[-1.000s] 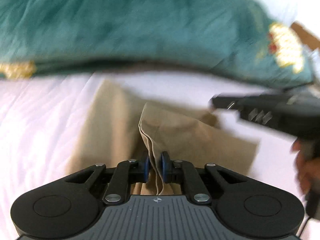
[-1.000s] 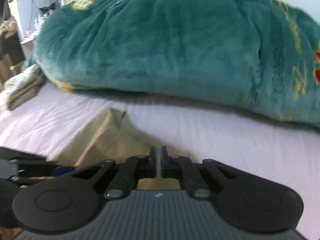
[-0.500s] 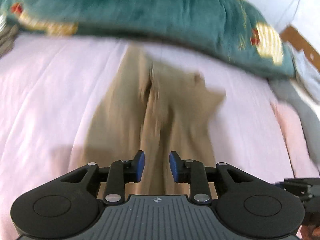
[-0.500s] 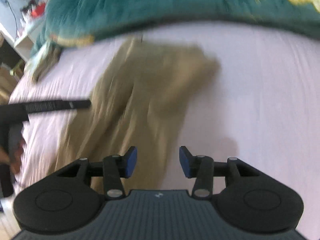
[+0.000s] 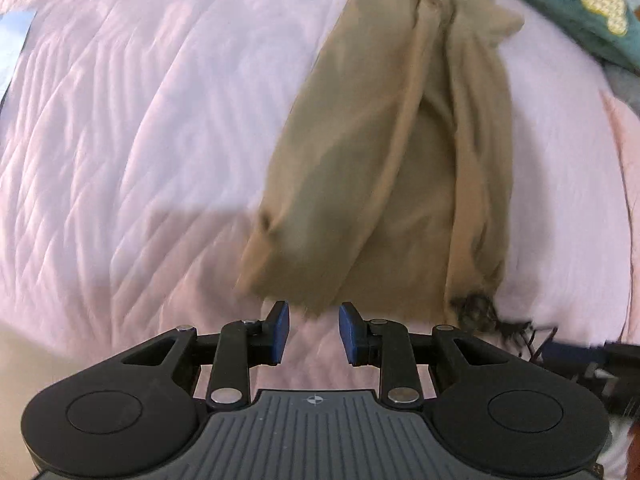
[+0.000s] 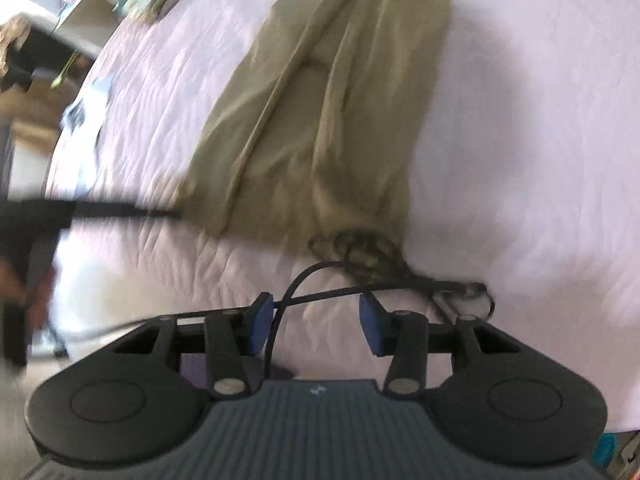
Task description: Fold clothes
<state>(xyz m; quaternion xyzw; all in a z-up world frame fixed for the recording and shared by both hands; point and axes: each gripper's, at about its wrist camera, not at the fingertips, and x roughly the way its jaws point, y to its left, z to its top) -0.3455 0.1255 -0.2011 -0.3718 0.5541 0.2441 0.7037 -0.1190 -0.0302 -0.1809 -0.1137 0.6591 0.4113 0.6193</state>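
Note:
A tan garment point(image 5: 384, 152) lies stretched out lengthwise on the pale pink quilted bed cover point(image 5: 120, 128), its near hem just beyond my left gripper point(image 5: 314, 332). That gripper is open, with nothing between its blue pads. In the right wrist view the same tan garment point(image 6: 320, 100) runs from the top to the middle. My right gripper point(image 6: 316, 328) is open above the bed cover point(image 6: 520, 140), short of the hem. A black cord point(image 6: 296, 284) loops across the gap between its pads, which do not press on it.
A dark patterned bundle point(image 6: 360, 252) with the cord and a metal ring point(image 6: 468, 296) lies at the garment's near corner. A teal blanket point(image 5: 580, 0) sits at the far end. Furniture and clutter point(image 6: 48, 40) stand beyond the bed's left edge.
The left gripper, shut on a fold of the tan garment a second ago, has let go. Both grippers opened and drew back along the garment to its near hem.

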